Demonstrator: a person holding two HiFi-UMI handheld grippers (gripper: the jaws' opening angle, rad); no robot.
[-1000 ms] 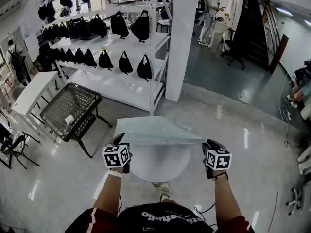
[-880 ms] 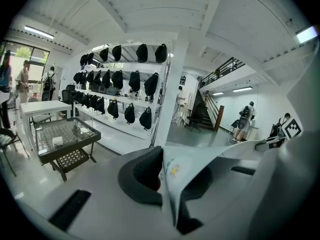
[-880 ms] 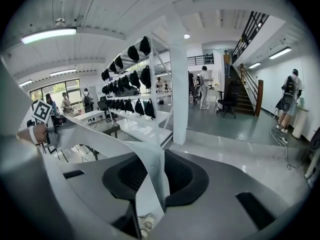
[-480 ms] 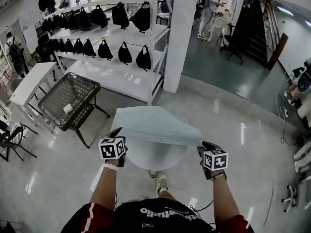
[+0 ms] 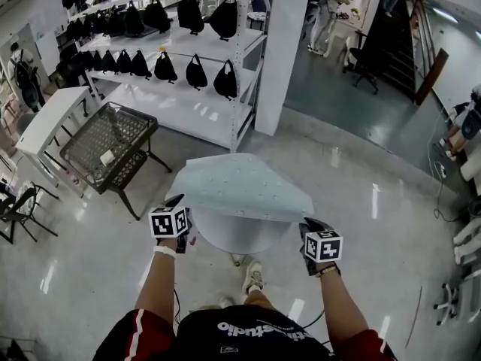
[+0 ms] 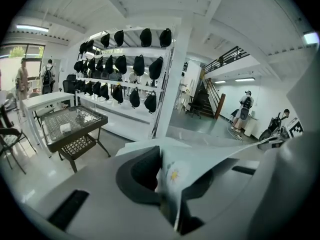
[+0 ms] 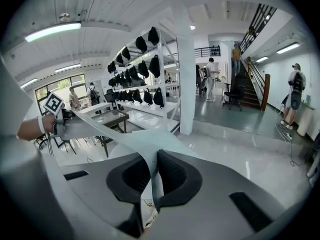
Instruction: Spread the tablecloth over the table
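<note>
**Tablecloth held by two corners above the round table**

I hold the tablecloth (image 5: 239, 185) by its near edge, one corner in each gripper. My left gripper (image 6: 167, 186) is clamped on the left corner. The pale, flower-printed fabric runs down between its pads, though the jaws have just been easing a little wider. My right gripper (image 7: 152, 181) pinches the right corner. Its jaws have just been closing, and the cloth stands as a thin fold between the two dark pads.

In the head view the near edge is stretched between my hands, lifted clear of the round white table (image 5: 240, 241). The rest of the sheet reaches out over the table's far half. The near part of the tabletop shows bare below the edge. Whether the cloth touches the far rim, I cannot tell.

Off to the left stands a black wire-mesh table (image 5: 109, 145). Beyond it are white shelves (image 5: 192, 107) hung with black bags.
</note>
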